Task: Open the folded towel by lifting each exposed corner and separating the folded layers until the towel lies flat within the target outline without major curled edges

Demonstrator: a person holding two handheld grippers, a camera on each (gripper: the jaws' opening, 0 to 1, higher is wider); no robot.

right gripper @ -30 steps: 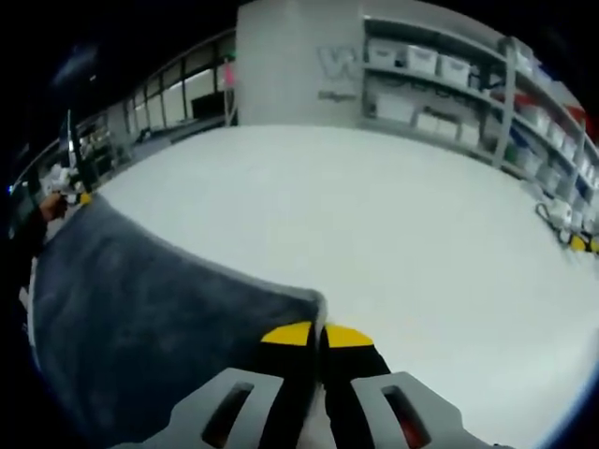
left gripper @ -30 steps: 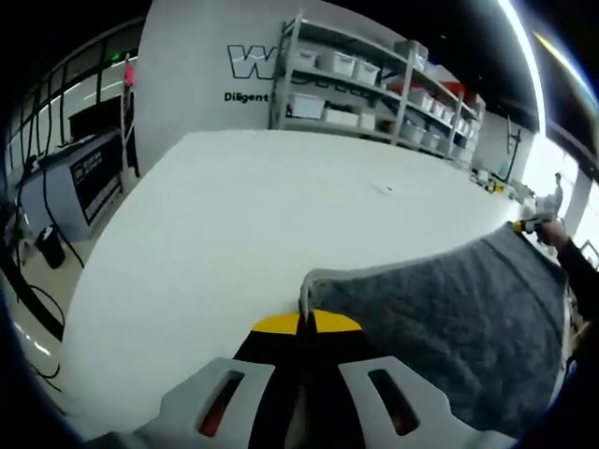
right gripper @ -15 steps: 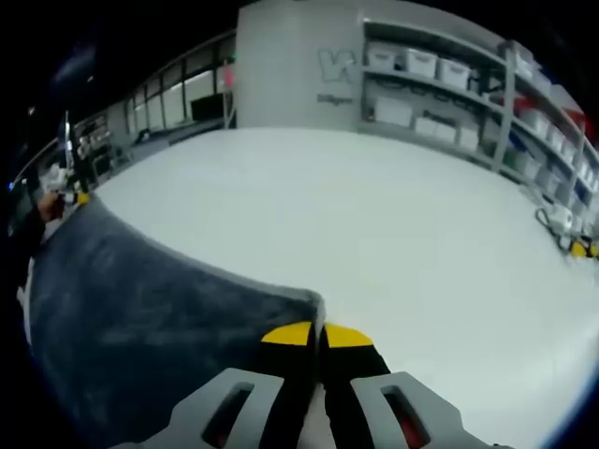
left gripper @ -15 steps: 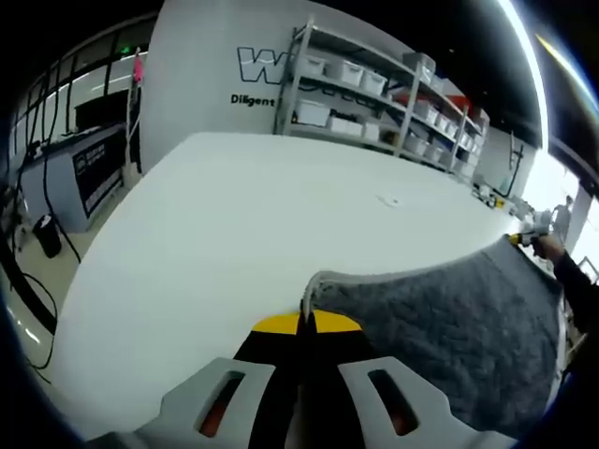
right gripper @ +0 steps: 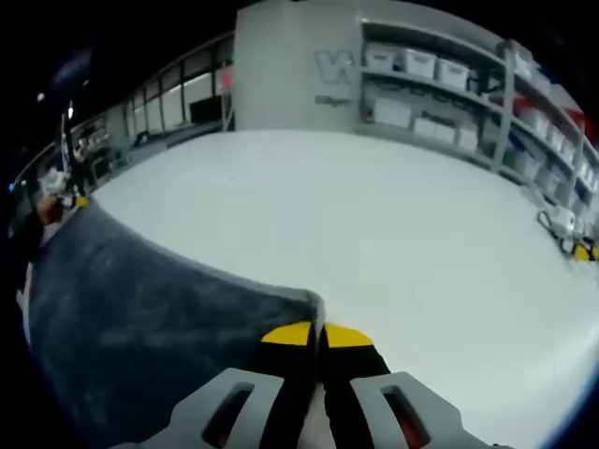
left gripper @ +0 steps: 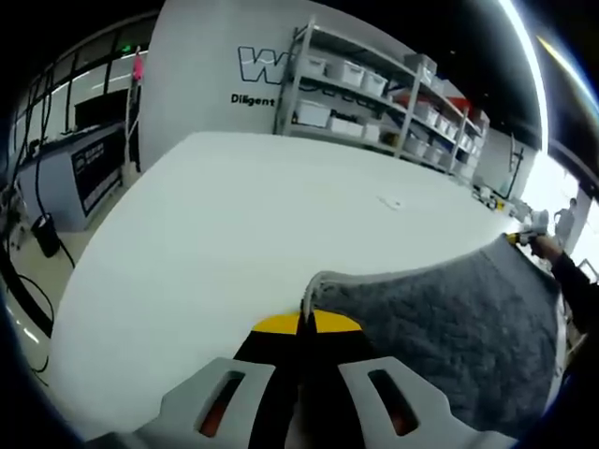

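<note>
- My left gripper (left gripper: 301, 324) is clenched, the yellow-tipped jaws pressed together on a corner of the grey towel (left gripper: 449, 327); the pale hem curls up right at the tips.
- In the left gripper view the towel spreads away to the right of my jaws, its far edge running in an arc toward my right gripper (left gripper: 520, 236), seen small at the far corner with a hand behind it.
- The towel hangs taut between the two grippers, held over the white table (left gripper: 234, 215); how far it clears the surface I cannot tell.
- My right gripper (right gripper: 318, 332) is clamped too, jaws closed on the other corner of the towel (right gripper: 140, 318), hem folded at the tips.
- In the right gripper view the cloth fans out to the left, darker and in shade, its edge sweeping back to my left gripper (right gripper: 65, 196) at the far left, a hand just beside it.
- The tabletop stretches wide and pale ahead of both sets of jaws.
- Beyond the table stand metal shelves (left gripper: 374, 94) with white bins, next to a grey wall with lettering (left gripper: 257, 70).
- In the right gripper view the same shelves (right gripper: 440, 84) run along the back, and some small things (right gripper: 566, 224) sit at the table's right edge, too small to make out.
</note>
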